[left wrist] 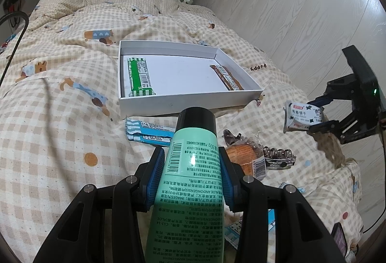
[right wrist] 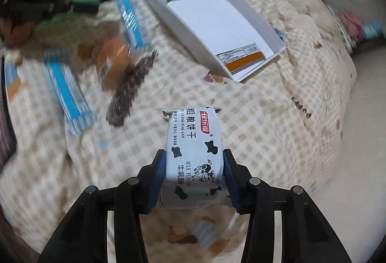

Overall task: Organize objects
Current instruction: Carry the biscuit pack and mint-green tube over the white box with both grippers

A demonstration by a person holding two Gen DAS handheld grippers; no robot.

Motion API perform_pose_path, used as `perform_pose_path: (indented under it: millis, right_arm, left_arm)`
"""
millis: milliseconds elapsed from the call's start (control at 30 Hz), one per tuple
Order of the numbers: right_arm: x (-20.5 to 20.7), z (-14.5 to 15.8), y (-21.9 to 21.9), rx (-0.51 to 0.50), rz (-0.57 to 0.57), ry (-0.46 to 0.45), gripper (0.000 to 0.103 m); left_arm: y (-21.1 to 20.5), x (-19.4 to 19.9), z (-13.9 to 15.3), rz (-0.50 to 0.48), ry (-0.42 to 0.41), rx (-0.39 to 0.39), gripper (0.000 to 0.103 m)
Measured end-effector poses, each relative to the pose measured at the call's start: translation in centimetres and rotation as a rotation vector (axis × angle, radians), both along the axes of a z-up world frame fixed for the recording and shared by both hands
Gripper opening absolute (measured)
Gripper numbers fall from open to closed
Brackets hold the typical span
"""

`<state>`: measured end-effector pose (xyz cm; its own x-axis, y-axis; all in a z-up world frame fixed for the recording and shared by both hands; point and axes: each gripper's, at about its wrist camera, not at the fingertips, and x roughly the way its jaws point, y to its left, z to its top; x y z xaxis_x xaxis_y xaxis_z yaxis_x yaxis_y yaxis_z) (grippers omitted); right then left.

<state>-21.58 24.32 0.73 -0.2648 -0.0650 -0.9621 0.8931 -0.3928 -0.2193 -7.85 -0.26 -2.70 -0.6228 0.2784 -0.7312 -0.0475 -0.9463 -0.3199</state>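
Note:
My left gripper [left wrist: 192, 154] is shut on a mint-green hand cream tube [left wrist: 190, 181] with a black cap, held above the bed. My right gripper [right wrist: 195, 156] is shut on a white biscuit packet [right wrist: 194, 152] with cow spots, its blue pads pressing both sides; the same gripper [left wrist: 316, 115] and packet [left wrist: 302, 115] show at the right of the left wrist view. A white shallow box [left wrist: 193, 99] lies on the checked quilt, holding a green bar [left wrist: 140, 77] at its left and a brown bar [left wrist: 226, 77] at its right.
Loose on the quilt near the box lie blue striped bars [left wrist: 147, 132], an orange snack packet [left wrist: 243, 154], a dark hair clip [left wrist: 277, 154] and more blue packets [right wrist: 70, 99]. The bed's edge and pale wooden floor [left wrist: 301, 9] are to the right. Clothes pile at the bed's far end.

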Motion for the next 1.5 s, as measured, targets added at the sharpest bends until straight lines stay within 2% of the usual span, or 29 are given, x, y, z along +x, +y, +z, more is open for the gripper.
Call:
perform_pose_path:
  millis: [167, 300, 400, 567, 733, 833, 1067, 1167, 1267, 1400, 1433, 1500]
  right_arm:
    - [0.7, 1.7, 0.9, -0.16, -0.125, -0.051, 0.048]
    - [1.6, 2.1, 1.4, -0.302, -0.185, -0.14, 0.048]
    - [2.0, 1.9, 1.6, -0.386, -0.207, -0.199, 0.048]
    - [2.9, 1.3, 1.2, -0.477, -0.233, -0.2, 0.048]
    - [2.1, 0.7, 0.4, -0.617, -0.273, -0.267, 0.048]
    - [1.1, 1.7, -0.4, -0.679, -0.273, -0.247, 0.048]
    - [-2.2, 5.6, -2.9, -0.853, -0.304, -0.137, 0.048]
    - [-4.0, 7.0, -4.0, -0.964, -0.334, -0.136, 0.048]
    - [-5.4, 7.7, -4.6, -1.056, -0.382, -0.095, 0.048]
    - [-7.3, 7.1, -5.0, -1.166, -0.447, 0.07, 0.048]
    - [-7.9, 6.3, -5.0, -1.183, -0.482, 0.111, 0.048]
    - [-8.9, 4.6, -4.8, -1.217, -0.534, 0.123, 0.048]
  left_arm:
    - [-0.1, 0.0, 0.1, 0.0, 0.001, -0.001, 0.047]
    - [0.0, 0.1, 0.1, 0.0, 0.0, -0.001, 0.047]
    - [0.0, 0.1, 0.1, 0.0, -0.004, -0.002, 0.047]
    - [0.1, 0.1, 0.1, 0.002, -0.007, -0.004, 0.047]
    - [-0.1, -0.3, 0.1, -0.001, -0.023, 0.015, 0.047]
    - [-0.5, -0.9, 1.4, -0.002, -0.011, 0.023, 0.047]
    - [-0.8, -3.9, 8.0, 0.004, 0.148, -0.074, 0.047]
    - [-0.3, -5.6, 11.2, -0.019, 0.26, -0.097, 0.047]
    - [-0.1, -7.5, 13.7, 0.003, 0.356, -0.108, 0.047]
    - [-0.9, -10.1, 14.3, 0.057, 0.465, -0.064, 0.047]
    - [-1.2, -11.1, 13.5, 0.08, 0.493, -0.068, 0.047]
    - [-1.8, -12.7, 11.3, 0.087, 0.479, -0.05, 0.047]
